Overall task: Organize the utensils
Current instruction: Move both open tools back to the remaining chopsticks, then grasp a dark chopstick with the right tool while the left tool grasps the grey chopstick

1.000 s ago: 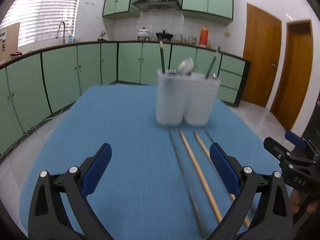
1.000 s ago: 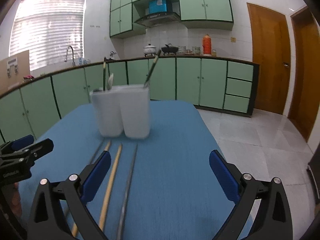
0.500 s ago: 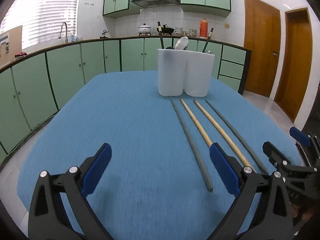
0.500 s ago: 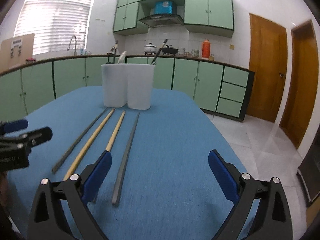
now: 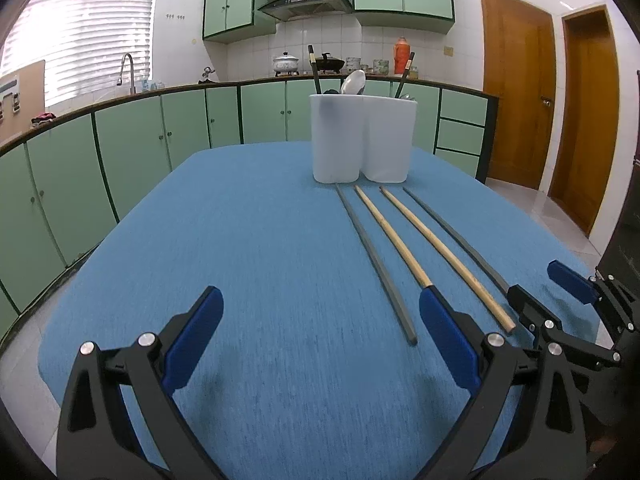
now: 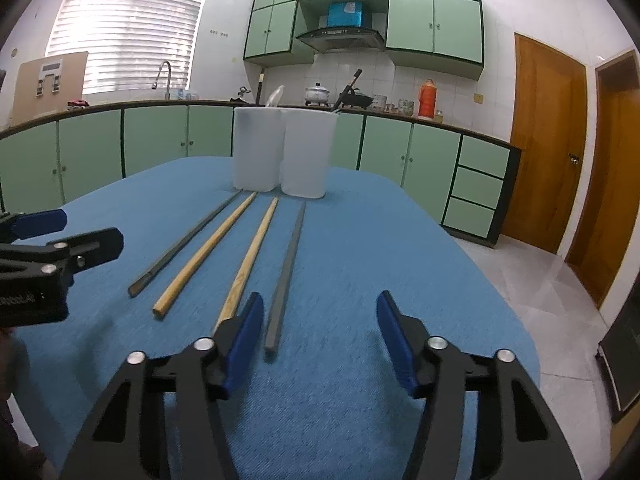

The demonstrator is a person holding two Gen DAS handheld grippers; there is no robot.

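Four chopsticks lie side by side on the blue table: a grey chopstick (image 5: 372, 260), two wooden chopsticks (image 5: 394, 236) (image 5: 440, 256) and another grey chopstick (image 5: 452, 232). Behind them stands a white two-part holder (image 5: 362, 138) with a spoon and chopsticks in it. My left gripper (image 5: 320, 340) is open over bare cloth, left of the sticks. My right gripper (image 6: 320, 340) hangs low at the sticks' near ends and its jaws are closing. The near end of the rightmost grey chopstick (image 6: 286, 276) shows between them by the left finger, untouched. The wooden chopstick (image 6: 252, 256) beside it runs behind that finger.
The blue table (image 6: 400, 248) ends close on the right, with tiled floor (image 6: 540, 280) beyond. Green cabinets (image 5: 132, 148) line the room behind. In the right wrist view the left gripper (image 6: 92, 228) sits at the far left. In the left wrist view the right gripper (image 5: 532, 280) sits at the far right.
Both grippers have sunk and drawn back from the holder to the sticks' near ends. The right gripper's jaws have narrowed markedly. The left gripper's jaws stay wide.
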